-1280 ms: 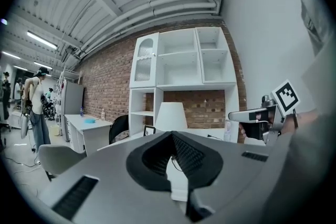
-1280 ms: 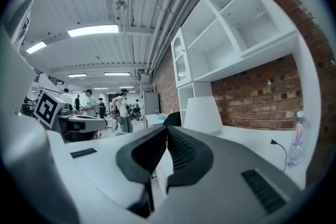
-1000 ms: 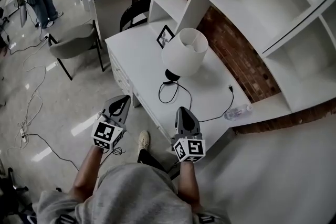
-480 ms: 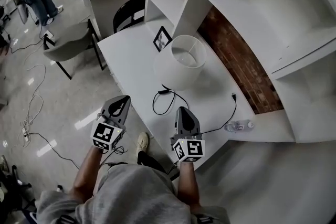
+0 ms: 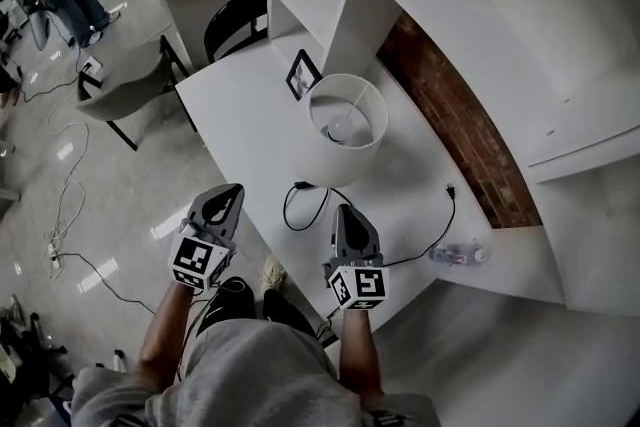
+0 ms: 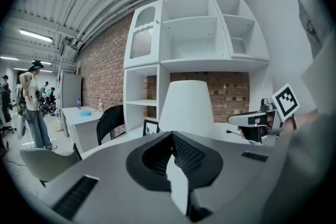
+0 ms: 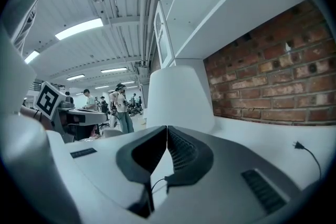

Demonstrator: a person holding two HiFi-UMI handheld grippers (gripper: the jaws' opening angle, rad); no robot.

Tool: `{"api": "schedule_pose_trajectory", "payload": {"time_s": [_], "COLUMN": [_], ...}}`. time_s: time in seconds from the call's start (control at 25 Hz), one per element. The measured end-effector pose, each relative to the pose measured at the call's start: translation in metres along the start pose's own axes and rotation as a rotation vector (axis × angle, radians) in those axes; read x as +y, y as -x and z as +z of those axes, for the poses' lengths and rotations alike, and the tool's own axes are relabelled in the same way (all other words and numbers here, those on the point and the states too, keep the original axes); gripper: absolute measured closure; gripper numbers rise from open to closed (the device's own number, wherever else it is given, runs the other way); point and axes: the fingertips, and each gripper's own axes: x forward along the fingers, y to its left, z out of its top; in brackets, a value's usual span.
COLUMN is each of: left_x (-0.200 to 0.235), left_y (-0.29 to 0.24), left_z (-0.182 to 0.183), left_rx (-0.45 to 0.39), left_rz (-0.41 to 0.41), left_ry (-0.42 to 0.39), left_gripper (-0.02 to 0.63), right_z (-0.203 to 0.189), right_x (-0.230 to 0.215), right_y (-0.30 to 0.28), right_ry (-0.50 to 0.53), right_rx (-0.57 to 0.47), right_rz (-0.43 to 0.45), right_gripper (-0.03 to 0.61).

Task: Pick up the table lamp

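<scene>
Head view, table lamp (image 5: 347, 115) well beyond right tool (image 5: 346, 211)

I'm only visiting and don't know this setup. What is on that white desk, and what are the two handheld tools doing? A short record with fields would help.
Setting: white desk below white shelves, brick wall behind
Lamp: table lamp, white shade, upright on the desk
Cord: cord looped loose, plug lying on the desk
Other items: picture frame beside the lamp; water bottle on its side
Left tool: jaws together, empty, short of the desk
Right tool: jaws together, empty, at the desk's near edge
Progress: lamp not yet touched
</scene>
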Motion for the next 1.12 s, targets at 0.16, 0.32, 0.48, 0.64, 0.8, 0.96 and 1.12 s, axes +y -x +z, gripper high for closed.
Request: {"api": "schedule_pose_trajectory", "payload": {"time_s": [0.16, 0.32, 0.48, 0.64, 0.8, 0.96, 1.12], "left_x": [-0.002, -0.003, 0.001, 0.009, 0.014, 0.017, 0.015], "left_y": [-0.016, -0.029, -0.042, -0.057, -0.069, -0.079, -0.091], "left_z": [-0.008, -0.019, -0.036, -0.045, -0.048, -0.060, -0.072], "left_rx": [0.020, 0.041, 0.064, 0.057, 0.048, 0.060, 0.047], "left_rz": [-0.020, -0.053, -0.083, -0.103, -0.127, -0.150, -0.169], "left_ry": [-0.006, -0.009, -0.006, -0.010, -0.004, 0.009, 0.000], "left_gripper": [0.611, 0.611, 0.611, 0.611, 0.611, 0.611, 0.611], "right_z": [-0.011, -0.027, -0.041, -0.055, -0.068, -0.076, -0.089], "right_x": [-0.012, -0.020, -0.025, -0.032, -0.033, -0.030, -0.033], "right_y": [-0.009, -0.017, -0.027, -0.040, -0.051, -0.060, -0.070], "right_ry": [-0.007, -0.018, -0.021, -0.013, 0.001, 0.011, 0.009], "right_rx": [0.012, 0.029, 0.031, 0.031, 0.036, 0.028, 0.021], "right_rz": [-0.009, -0.031, -0.046, -0.062, -0.077, -0.078, -0.080], "right_gripper": [0.555, 0.555, 0.555, 0.555, 0.555, 0.555, 0.555]}}
